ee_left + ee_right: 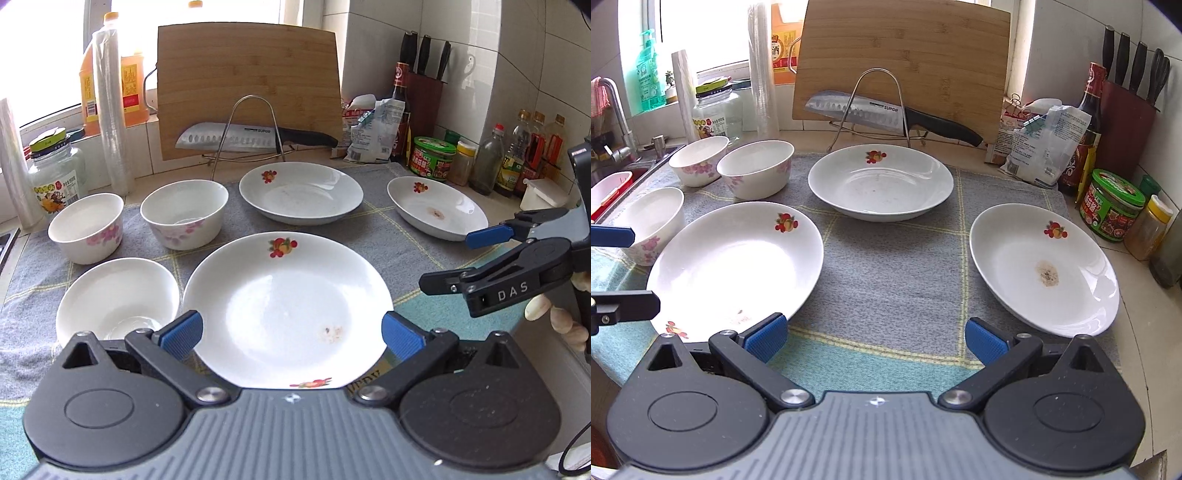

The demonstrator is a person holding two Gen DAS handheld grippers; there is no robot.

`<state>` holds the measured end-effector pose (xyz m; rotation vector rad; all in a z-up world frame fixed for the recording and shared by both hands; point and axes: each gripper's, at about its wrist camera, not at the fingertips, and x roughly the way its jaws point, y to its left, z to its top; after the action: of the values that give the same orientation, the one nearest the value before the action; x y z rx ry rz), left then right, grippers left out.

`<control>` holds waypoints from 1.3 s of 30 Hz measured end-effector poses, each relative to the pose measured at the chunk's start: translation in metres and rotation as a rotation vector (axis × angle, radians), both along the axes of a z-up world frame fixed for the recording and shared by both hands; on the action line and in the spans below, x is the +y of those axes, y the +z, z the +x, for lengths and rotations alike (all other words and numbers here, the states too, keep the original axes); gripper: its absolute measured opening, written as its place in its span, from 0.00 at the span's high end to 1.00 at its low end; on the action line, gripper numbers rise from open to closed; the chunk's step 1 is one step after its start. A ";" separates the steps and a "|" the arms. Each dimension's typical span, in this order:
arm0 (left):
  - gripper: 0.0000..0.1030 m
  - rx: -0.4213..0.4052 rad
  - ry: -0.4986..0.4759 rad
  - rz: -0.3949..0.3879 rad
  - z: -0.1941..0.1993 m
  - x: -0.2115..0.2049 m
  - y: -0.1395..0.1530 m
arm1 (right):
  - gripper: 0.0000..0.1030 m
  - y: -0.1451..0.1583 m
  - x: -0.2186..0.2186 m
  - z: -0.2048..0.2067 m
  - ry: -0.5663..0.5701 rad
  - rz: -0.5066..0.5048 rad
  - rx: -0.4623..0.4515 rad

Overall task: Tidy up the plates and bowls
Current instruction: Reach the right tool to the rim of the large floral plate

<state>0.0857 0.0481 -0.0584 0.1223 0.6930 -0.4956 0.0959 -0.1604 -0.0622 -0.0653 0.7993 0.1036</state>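
Three plates: near point(288, 306), 12 o'clock point(301, 192), 2 o'clock point(437, 208). Three bowls point(118, 295), 9–11 o'clock. Left tongs point(291, 332) and right tongs point(875, 338) both apart, empty.

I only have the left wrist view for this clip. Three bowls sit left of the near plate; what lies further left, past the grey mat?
Observer: A sink with a faucet sits beyond the mat's left edge.
Operator: Is the right gripper holding anything?
Observer: No. The right gripper is open over the bare grey mat, between the near plate and the stained plate.
Operator: Anything on the windowsill I miss?
Observer: A green soap bottle stands there.
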 end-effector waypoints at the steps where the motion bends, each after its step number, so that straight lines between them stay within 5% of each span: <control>1: 0.01 0.006 0.004 -0.002 -0.001 0.005 -0.002 | 0.00 0.000 0.004 0.002 0.001 0.000 0.005; 18: 0.01 0.127 0.040 0.076 0.001 0.005 -0.058 | 0.00 -0.031 0.053 0.068 0.250 0.024 0.178; 28: 0.01 0.123 0.099 0.120 0.010 -0.013 -0.062 | 0.00 -0.042 0.048 0.099 0.413 0.041 0.238; 39: 0.01 0.097 0.017 0.116 0.010 -0.006 -0.062 | 0.00 -0.042 0.063 0.112 0.401 -0.017 0.296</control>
<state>0.0958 0.0419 -0.1202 0.2021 0.8175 -0.4475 0.2078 -0.0970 -0.1042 -0.2306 1.0751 0.4947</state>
